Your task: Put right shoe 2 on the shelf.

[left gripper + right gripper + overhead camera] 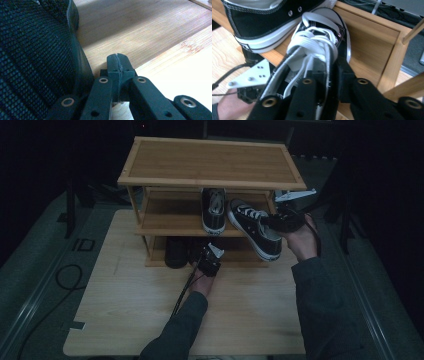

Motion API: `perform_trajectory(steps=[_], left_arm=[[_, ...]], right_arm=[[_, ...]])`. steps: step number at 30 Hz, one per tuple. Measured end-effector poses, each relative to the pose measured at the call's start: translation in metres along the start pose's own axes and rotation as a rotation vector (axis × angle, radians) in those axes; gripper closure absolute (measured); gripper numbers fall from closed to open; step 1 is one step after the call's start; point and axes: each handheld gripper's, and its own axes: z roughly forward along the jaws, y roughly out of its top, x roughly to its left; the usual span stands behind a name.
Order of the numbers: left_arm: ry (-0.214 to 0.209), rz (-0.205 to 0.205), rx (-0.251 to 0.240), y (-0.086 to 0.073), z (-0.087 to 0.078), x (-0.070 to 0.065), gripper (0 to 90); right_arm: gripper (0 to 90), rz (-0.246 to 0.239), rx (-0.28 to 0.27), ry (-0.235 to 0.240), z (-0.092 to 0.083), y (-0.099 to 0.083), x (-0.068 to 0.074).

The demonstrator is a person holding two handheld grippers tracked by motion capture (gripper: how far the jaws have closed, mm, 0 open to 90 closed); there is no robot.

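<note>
Black sneaker [257,232], collar clamped in the right tongs [276,221], overhangs the rack [170,222] at four o'clock; it could tip off once released. Left tongs [210,261] sit together.

1. Pale wooden bench with rounded corners [125,310], carrying a three-tier bamboo shoe rack [210,162].
2. Grey carpeted floor [30,265] around it, crossed by a looping black cable [64,276].
3. Surroundings beyond dark; lighting dim.
</note>
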Motion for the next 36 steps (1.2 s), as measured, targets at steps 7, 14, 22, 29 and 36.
perform_trajectory(steps=[7, 14, 22, 29, 36], left_arm=[[-0.001, -0.001, -0.001, 0.000, 0.000, 0.000, 90.0], [0.001, -0.001, -0.002, 0.000, 0.000, 0.000, 90.0], [0.001, -0.004, -0.004, 0.000, 0.000, 0.000, 90.0], [0.001, -0.004, -0.004, 0.000, 0.000, 0.000, 90.0], [0.000, -0.004, -0.004, 0.000, 0.000, 0.000, 90.0]], right_arm=[[70.0, -0.007, 0.010, 0.010, -0.008, 0.000, 0.000], [67.5, -0.025, -0.023, 0.012, -0.022, -0.002, 0.003], [68.7, -0.026, -0.073, -0.003, -0.043, -0.003, 0.001], [79.8, -0.028, -0.068, -0.031, -0.058, -0.009, -0.001], [89.6, -0.037, -0.039, -0.072, -0.059, -0.021, -0.003]])
